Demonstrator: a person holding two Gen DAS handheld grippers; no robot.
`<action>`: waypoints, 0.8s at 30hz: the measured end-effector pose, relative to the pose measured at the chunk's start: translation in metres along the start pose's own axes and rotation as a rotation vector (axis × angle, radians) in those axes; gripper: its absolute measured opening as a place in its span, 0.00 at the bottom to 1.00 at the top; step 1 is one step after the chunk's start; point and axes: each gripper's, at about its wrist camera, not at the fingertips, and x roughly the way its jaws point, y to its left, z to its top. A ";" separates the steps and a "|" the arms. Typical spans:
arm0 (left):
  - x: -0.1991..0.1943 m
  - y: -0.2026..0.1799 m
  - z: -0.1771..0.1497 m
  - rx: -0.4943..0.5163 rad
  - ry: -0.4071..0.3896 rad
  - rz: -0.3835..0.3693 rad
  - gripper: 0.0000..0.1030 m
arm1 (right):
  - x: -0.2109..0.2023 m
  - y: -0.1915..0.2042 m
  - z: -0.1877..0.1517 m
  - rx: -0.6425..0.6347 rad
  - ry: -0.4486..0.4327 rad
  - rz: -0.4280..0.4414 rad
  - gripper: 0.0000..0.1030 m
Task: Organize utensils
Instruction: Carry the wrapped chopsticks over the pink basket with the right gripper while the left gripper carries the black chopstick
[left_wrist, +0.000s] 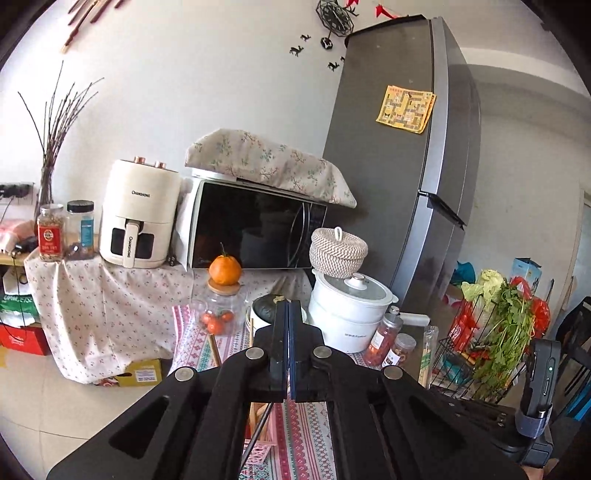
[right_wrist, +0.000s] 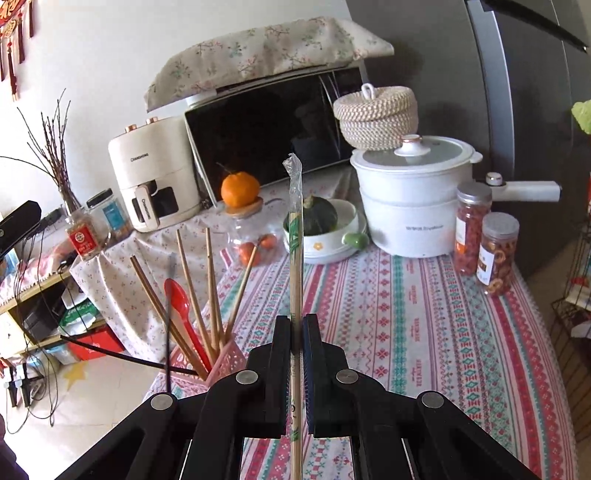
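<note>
Right gripper (right_wrist: 296, 325) clamps wrapped chopsticks (right_wrist: 295, 236) upright (wrapper on). Left gripper (left_wrist: 289, 306) fully closed, empty. Pink holder (right_wrist: 225, 360) near left, chopsticks inside.

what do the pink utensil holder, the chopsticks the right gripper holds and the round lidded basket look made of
Pink utensil holder: looks like moulded plastic, with a perforated lattice wall. Wrapped chopsticks in the right gripper: pale wood or bamboo, matte, inside a thin clear printed sleeve, probably plastic film, crinkled at the top. Lidded basket: coiled woven rope, likely cotton, with ribbed rows and a loop handle.
</note>
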 end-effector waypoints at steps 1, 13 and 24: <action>0.006 -0.001 0.000 0.006 0.044 0.024 0.00 | 0.000 0.000 0.000 -0.001 0.002 -0.001 0.05; 0.058 -0.009 -0.050 0.078 0.514 -0.032 0.25 | 0.002 -0.023 -0.002 0.042 0.030 -0.010 0.05; 0.104 -0.009 -0.120 0.180 0.836 0.071 0.29 | 0.005 -0.027 -0.004 0.052 0.051 -0.002 0.05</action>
